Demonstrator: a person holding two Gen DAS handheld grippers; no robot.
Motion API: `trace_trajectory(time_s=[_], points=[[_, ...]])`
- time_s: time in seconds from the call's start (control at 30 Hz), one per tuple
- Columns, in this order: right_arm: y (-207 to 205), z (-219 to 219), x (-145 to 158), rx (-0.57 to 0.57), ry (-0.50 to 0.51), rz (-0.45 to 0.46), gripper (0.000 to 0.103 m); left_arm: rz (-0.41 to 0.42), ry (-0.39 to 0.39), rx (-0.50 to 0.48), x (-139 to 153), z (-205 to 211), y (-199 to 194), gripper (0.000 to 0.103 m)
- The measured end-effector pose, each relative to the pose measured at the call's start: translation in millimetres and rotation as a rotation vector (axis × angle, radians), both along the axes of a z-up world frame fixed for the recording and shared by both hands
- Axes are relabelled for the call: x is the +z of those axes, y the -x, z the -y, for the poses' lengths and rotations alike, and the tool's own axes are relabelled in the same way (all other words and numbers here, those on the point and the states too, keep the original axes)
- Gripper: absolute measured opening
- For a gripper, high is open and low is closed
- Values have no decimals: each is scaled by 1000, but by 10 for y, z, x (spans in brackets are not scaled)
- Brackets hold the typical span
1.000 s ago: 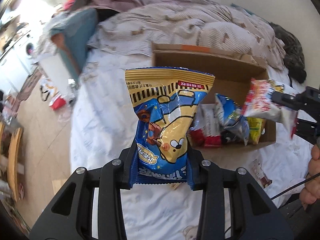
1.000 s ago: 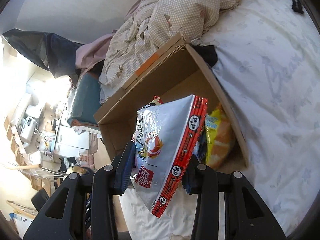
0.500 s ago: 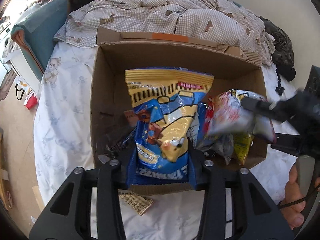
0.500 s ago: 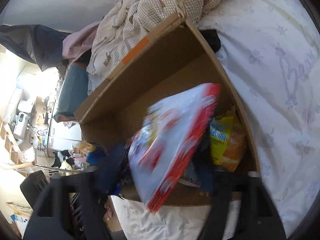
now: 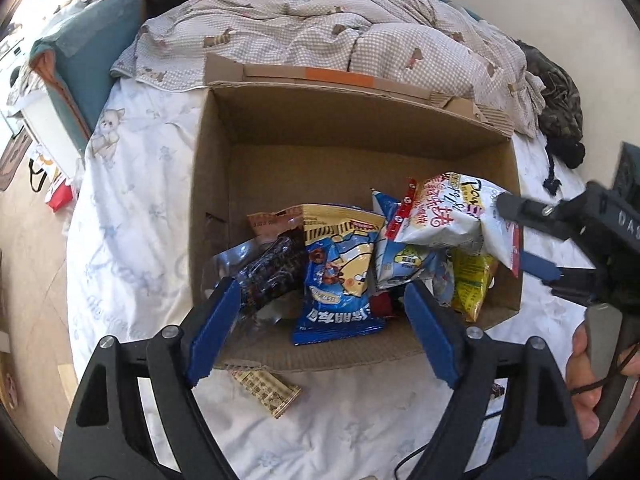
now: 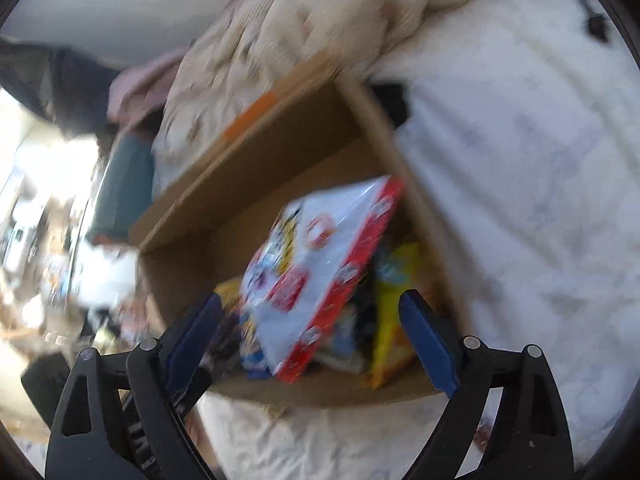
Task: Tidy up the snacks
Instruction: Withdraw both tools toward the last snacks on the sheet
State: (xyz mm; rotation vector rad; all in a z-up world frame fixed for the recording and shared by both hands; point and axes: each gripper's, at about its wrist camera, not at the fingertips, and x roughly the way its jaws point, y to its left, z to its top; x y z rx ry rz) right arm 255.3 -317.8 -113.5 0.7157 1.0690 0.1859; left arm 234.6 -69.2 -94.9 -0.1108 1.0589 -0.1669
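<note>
Left gripper spread wide over brown cardboard box, blue-and-yellow snack bag lying inside at six o'clock, right gripper spread too, white-and-red snack bag loose between its jaws, blurred.

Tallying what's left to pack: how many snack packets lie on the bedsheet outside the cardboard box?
1: a tan printed wafer packet lies on the white bedsheet against the brown cardboard box's near wall. Others may be hidden.

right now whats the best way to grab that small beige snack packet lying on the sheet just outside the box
Take the beige packet across its narrow width near the middle, coming straight down from above. It lies flat on the bed sheet, partly tucked under the cardboard box front wall, so only the outer half is free for the left gripper.
</note>
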Motion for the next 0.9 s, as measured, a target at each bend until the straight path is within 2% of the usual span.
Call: trace_trajectory(time_s=[0.07, 0.1, 0.13, 0.2, 0.23, 0.3, 0.4, 0.47, 0.53, 0.57, 0.67, 0.77, 0.9], points=[[11, 58, 30, -11, -38, 13, 66, 6, -2, 18, 5, -32, 23, 82], [14, 65, 34, -8, -53, 11, 44, 10, -11, 24, 3, -46, 39, 82], [18, 61, 30, -6, -58, 5, 34, 13, -19, 26, 2, -53, 50, 82], [9, 19, 24, 9, -20, -1, 24, 20, -32, 22, 6, -52, 68, 82], [-9, -6, 19, 18, -4, 2, 22, 22, -36, 22, 9, -52, 73, 82], [-91, -59, -43, 45, 13, -4, 22, 23, -39, 23, 7, -46, 73, 82], [-162, -109, -235, 53, -3, -92, 27, 14, -41, 25, -15, -35, 51, 82], [-136, -109, -246, 46, -3, -107, 39, 12, -42, 30, -20, -42, 52, 82], [-120, -111, -172, 59, -16, -78, 71, 7, -36, 38, -21, -73, 63, 82], [-100, -95, -114, 57, -21, -51, 75, 4, -35, 43, -20, -88, 70, 82], [-23, -36, -5, 56, -44, -17, 75, -7, -22, 80, -6, -180, 124, 82], [99, 37, 22, 41, -84, -21, 75, -27, -1, 119, 8, -287, 212, 82], [301, 117, 75, 24, -80, -30, 75, -49, -4, 189, 26, -475, 353, 82]])
